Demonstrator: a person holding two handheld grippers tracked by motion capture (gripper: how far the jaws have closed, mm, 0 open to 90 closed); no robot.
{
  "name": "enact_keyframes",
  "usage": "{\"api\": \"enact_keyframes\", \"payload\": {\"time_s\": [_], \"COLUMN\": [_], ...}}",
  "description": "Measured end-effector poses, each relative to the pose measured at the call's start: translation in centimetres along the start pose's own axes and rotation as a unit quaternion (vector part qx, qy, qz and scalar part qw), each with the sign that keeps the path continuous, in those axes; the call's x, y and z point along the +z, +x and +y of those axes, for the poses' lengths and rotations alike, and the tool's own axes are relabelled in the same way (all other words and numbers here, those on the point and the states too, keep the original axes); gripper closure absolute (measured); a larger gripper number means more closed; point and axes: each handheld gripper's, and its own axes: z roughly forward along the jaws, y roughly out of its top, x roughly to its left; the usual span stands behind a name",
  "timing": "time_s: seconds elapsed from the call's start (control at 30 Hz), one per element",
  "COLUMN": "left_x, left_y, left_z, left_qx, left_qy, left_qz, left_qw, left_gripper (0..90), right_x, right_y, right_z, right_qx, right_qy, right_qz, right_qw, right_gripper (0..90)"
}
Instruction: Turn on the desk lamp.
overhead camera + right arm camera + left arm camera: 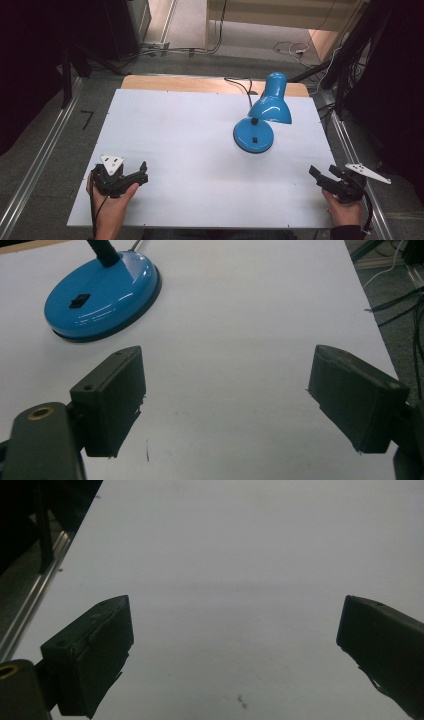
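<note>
We see a table (165, 130) with a white top, a strip of bare wood showing along its far edge. On it stands a blue desk lamp (260, 117), its round base (102, 295) flat on the white surface and its shade leaning over the base; a black cord (240, 86) runs from behind the lamp over the wooden strip

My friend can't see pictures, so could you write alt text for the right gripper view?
A shiny blue round lamp base with a small black switch sits on a white table, ahead and to the left of the right claw. The claw's two black jaws stand wide apart with nothing between them. Dark cables lie on the floor past the table's right edge.
</note>
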Motion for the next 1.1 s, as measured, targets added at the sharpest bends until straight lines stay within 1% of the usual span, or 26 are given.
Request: {"api": "enact_keyframes", "payload": {"time_s": [0.07, 0.1, 0.17, 0.23, 0.33, 0.37, 0.47, 0.5, 0.53, 0.6, 0.77, 0.9, 0.97, 1.1], "left_x": [-0.3, -0.4, -0.5, -0.5, -0.3, -0.3, -0.2, -0.2, -0.2, -0.3, -0.4, -0.4, -0.4, -0.2], "left_y": [-0.2, -0.3, -0.3, -0.2, 0.1, 0.2, 0.4, 0.5, 0.5, 0.6, 0.8, 0.9, 1.0, 1.2], "left_z": [0.0, 0.0, 0.0, 0.0, -0.1, -0.1, -0.1, -0.1, -0.1, -0.1, -0.1, -0.1, -0.1, -0.2], "left_qx": [0.009, 0.01, 0.009, 0.006, 0.004, 0.002, -0.003, -0.003, -0.003, -0.003, -0.007, -0.008, -0.011, -0.015], "left_qy": [-0.009, -0.011, -0.016, -0.014, -0.007, -0.006, -0.006, -0.006, -0.007, -0.01, -0.013, -0.015, -0.016, -0.004], "left_qz": [-0.01, -0.016, -0.019, -0.022, -0.018, -0.018, -0.018, -0.017, -0.015, -0.011, -0.011, -0.005, -0.005, -0.003], "left_qw": [0.9999, 0.9998, 0.9996, 0.9996, 0.9998, 0.9998, 0.9998, 0.9998, 0.9999, 0.9999, 0.9998, 0.9998, 0.9998, 0.9999], "left_gripper": [2.4, 2.4, 2.4, 2.4, 2.4, 2.4, 2.4, 2.4, 2.4, 2.4, 2.4, 2.4, 2.4, 2.4], "right_x": [0.0, -0.1, -0.1, -0.1, 0.0, 0.1, 0.3, 0.4, 0.4, 0.4, 0.5, 0.7, 0.8, 1.0], "right_y": [0.0, 0.1, 0.1, 0.2, 0.3, 0.4, 0.4, 0.5, 0.5, 0.6, 0.7, 1.0, 1.2, 1.3], "right_z": [0.0, 0.0, 0.0, 0.1, 0.1, 0.2, 0.2, 0.2, 0.2, 0.3, 0.4, 0.5, 0.6, 0.7], "right_qx": [-0.002, -0.001, -0.002, -0.002, -0.008, -0.006, -0.011, -0.01, -0.013, -0.012, -0.013, -0.021, -0.02, -0.027], "right_qy": [0.001, -0.001, -0.003, -0.003, -0.005, -0.005, -0.004, -0.003, -0.004, -0.003, -0.006, -0.005, -0.007, -0.008], "right_qz": [0.001, 0.002, 0.001, 0.001, 0.001, 0.001, 0.002, 0.002, 0.002, 0.003, 0.003, 0.003, 0.005, 0.005], "right_qw": [1.0, 1.0, 1.0, 1.0, 1.0, 1.0, 0.9999, 0.9999, 0.9999, 0.9999, 0.9999, 0.9998, 0.9998, 0.9996], "right_gripper": [13.5, 13.5, 13.5, 13.5, 13.5, 13.6, 13.6, 13.5, 13.6, 13.6, 13.5, 13.5, 13.6, 13.6]}}
